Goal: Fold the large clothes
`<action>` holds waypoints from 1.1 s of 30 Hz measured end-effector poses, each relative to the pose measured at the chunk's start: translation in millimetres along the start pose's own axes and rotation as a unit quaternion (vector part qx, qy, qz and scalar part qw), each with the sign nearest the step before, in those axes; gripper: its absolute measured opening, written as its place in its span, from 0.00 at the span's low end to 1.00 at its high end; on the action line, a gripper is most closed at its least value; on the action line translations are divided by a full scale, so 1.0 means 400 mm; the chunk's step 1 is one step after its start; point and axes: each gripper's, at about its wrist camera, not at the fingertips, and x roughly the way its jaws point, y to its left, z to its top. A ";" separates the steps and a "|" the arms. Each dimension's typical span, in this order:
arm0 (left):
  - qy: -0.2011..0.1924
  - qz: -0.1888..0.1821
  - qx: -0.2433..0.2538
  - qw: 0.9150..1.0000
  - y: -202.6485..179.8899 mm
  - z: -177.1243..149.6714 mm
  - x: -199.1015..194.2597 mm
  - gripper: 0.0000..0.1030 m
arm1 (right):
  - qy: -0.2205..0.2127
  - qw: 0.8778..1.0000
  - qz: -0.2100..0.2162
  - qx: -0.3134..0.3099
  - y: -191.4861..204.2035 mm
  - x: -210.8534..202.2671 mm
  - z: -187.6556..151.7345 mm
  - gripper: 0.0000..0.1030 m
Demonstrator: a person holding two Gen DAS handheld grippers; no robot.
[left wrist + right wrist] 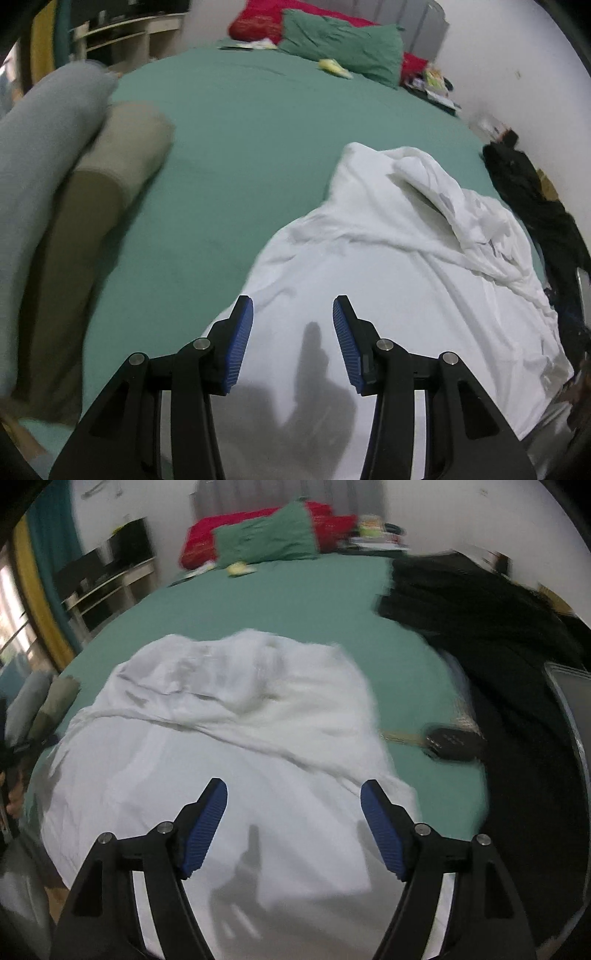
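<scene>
A large white garment (pixel 388 258) lies spread and rumpled on a bed with a green sheet (pixel 240 147); its hood or collar end is bunched at the far side. My left gripper (pixel 293 306) hovers over the garment's near left part, jaws apart, with only cloth below them and its shadow on the fabric. In the right wrist view the same white garment (pixel 221 720) fills the middle. My right gripper (pixel 293 788) stands wide open above its near right part, with nothing between the blue pads (pixel 380 827).
Grey (pixel 48 122) and beige (pixel 122 147) rolled items lie at the bed's left. Black clothes (pixel 480 620) are piled on the right, a dark hairbrush (pixel 450 744) beside them. Green (pixel 343 40) and red (pixel 258 18) pillows lie at the head, with shelves (pixel 122 33) beyond.
</scene>
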 end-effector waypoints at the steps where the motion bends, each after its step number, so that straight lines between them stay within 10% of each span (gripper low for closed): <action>1: 0.001 0.007 -0.005 1.000 0.014 -0.009 -0.008 0.46 | 0.005 1.000 -0.006 0.011 -0.035 -0.019 -0.020 0.73; 12: 0.049 0.033 0.026 0.998 0.116 -0.065 -0.047 0.56 | 0.132 0.987 0.045 0.081 -0.224 -0.005 -0.131 0.73; 23: 0.095 0.034 0.102 0.990 0.043 -0.130 -0.023 0.57 | 0.121 0.987 0.073 0.082 -0.256 -0.019 -0.145 0.73; 28: 0.099 0.002 0.150 0.984 -0.015 -0.158 -0.034 0.07 | 0.120 0.992 0.024 0.044 -0.211 -0.035 -0.158 0.30; 30: 0.091 0.013 0.171 0.981 -0.039 -0.162 -0.039 0.05 | 0.116 0.992 0.027 0.042 -0.206 -0.042 -0.163 0.09; 33: 0.075 -0.015 0.169 0.983 -0.059 -0.170 -0.088 0.05 | 0.113 0.992 0.047 0.032 -0.190 -0.053 -0.168 0.06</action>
